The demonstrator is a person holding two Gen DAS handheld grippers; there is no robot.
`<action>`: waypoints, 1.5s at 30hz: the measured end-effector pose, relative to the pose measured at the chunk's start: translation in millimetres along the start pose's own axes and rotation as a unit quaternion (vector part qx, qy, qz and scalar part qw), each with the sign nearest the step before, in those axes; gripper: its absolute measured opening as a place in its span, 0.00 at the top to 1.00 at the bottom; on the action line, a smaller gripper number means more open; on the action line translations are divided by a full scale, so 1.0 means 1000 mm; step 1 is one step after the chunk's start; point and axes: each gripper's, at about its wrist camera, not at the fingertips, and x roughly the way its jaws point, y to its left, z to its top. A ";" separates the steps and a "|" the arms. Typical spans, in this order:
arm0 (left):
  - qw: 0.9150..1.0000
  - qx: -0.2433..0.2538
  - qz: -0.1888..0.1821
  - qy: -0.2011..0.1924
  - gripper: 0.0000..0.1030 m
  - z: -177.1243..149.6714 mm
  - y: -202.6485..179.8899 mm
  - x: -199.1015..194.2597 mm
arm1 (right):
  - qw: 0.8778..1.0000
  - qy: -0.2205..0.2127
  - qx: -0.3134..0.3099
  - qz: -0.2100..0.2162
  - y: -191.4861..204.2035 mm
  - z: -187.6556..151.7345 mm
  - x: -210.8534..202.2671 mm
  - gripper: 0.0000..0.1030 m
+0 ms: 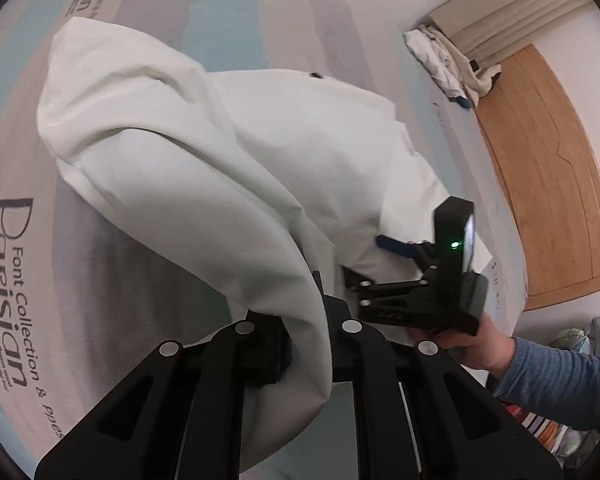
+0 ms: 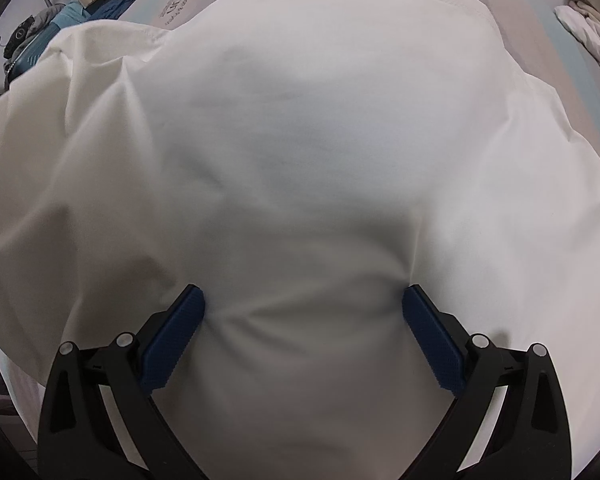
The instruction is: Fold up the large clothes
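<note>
A large white garment [image 1: 204, 148] lies bunched on a printed bed sheet [image 1: 16, 240]. My left gripper [image 1: 306, 320] is shut on a raised fold of the garment, which drapes over and hides its fingertips. My right gripper [image 2: 302, 308] is open, its blue pads [image 2: 172, 336] spread wide and pressed against the white garment [image 2: 300, 140], which fills that view. The right gripper also shows in the left wrist view [image 1: 396, 246], held at the garment's right edge by a hand in a blue sleeve.
A pile of crumpled white clothes [image 1: 444, 60] lies at the far right of the bed by a beige headboard [image 1: 512, 12]. A wooden floor panel [image 1: 548, 168] is beyond the bed's edge. Dark and blue items [image 2: 48, 36] lie at the far left.
</note>
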 end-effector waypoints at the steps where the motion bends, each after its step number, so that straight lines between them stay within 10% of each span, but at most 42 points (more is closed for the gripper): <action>1: 1.000 0.002 0.001 -0.001 0.92 0.001 -0.004 0.000 | 1.000 -0.001 0.000 0.002 -0.001 -0.001 -0.002 0.09; 23: 0.998 0.066 -0.002 -0.005 0.92 0.030 -0.139 0.016 | 0.997 -0.067 0.014 -0.042 -0.091 -0.042 -0.111 0.12; 45: 0.978 0.117 0.166 0.053 0.90 0.040 -0.262 0.185 | 0.997 -0.076 0.010 -0.016 -0.194 -0.068 -0.138 0.12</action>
